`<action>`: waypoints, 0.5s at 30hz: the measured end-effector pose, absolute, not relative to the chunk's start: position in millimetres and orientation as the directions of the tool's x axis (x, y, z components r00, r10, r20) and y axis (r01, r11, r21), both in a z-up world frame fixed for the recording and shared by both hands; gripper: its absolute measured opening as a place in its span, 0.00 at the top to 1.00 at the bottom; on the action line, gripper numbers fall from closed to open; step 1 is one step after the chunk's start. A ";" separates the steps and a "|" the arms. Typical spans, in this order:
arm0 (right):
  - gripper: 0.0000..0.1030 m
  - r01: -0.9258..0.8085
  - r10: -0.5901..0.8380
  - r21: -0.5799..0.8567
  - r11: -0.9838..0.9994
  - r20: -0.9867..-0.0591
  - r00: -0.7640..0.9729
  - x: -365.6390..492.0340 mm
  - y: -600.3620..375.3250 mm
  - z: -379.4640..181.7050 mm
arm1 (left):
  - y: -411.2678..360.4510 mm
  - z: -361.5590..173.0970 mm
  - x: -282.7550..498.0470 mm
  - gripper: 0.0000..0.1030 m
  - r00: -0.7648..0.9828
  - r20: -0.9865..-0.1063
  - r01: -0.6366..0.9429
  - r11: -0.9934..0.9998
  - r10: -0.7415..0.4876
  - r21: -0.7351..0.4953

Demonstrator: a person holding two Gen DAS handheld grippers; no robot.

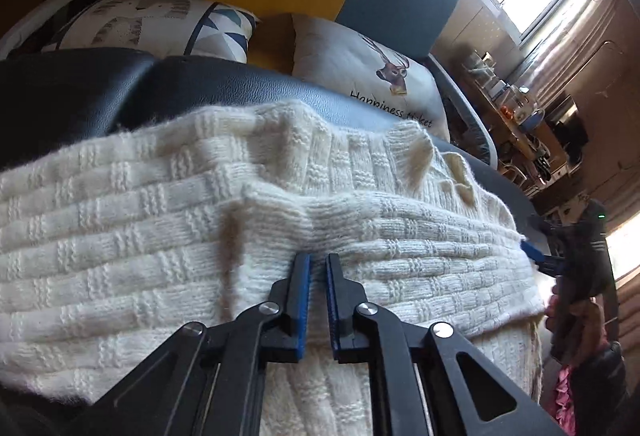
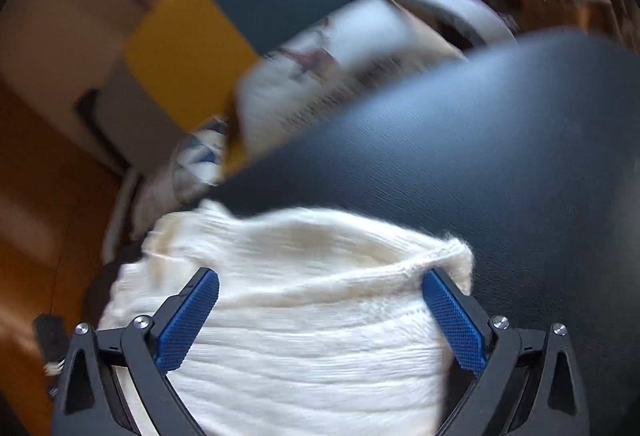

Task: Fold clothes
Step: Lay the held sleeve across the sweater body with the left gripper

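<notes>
Left wrist view: left gripper (image 1: 318, 260) has jaws nearly together, pinching a raised fold of the cream chunky-knit sweater (image 1: 160, 204) at centre. Sweater lies spread over the black leather seat (image 1: 192, 84), its lower edge cut off by the frame. Right gripper (image 1: 538, 254) sits at 3 o'clock at the sweater's edge, mostly hidden; its jaws can't be read there. Deer-print white cushion (image 1: 360, 72) at 1 o'clock.

Right wrist view is motion-blurred: right gripper (image 2: 320, 278) jaws wide apart, sweater (image 2: 304, 336) between them, blue pads (image 2: 452, 316) not pressing it. Background smeared.
</notes>
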State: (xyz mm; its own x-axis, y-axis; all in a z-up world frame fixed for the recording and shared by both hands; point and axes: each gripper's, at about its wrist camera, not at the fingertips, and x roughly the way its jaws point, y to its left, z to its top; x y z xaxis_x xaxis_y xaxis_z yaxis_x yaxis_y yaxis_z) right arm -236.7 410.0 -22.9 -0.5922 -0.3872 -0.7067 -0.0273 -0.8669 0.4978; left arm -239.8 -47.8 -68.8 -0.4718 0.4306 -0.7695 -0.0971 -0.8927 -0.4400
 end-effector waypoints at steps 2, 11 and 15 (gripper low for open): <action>0.00 -0.001 -0.390 0.487 -0.873 -0.701 -0.597 -235.6 410.1 -24.0 | -48.0 -65.8 -239.9 0.93 -0.472 -0.775 -0.092 -0.898 0.420 -0.431; 0.00 0.164 -0.552 0.570 -0.805 -0.619 -0.559 -171.4 399.5 7.5 | -34.3 -52.2 -225.2 0.92 -0.517 -0.768 -0.149 -0.923 0.378 -0.354; 0.00 0.102 -0.517 0.551 -0.828 -0.681 -0.518 -150.4 399.0 -24.6 | -38.2 -66.1 -222.9 0.91 -0.501 -0.785 -0.135 -0.929 0.365 -0.346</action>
State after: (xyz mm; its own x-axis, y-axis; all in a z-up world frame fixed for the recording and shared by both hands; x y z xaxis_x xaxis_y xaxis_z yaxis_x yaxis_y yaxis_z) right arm -150.4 399.0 -24.6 -0.5182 -0.5175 -0.6809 0.1025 -0.8280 0.5513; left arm -222.9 -38.2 -66.1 -0.5011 0.3647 -0.7848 -0.1347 -0.9287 -0.3455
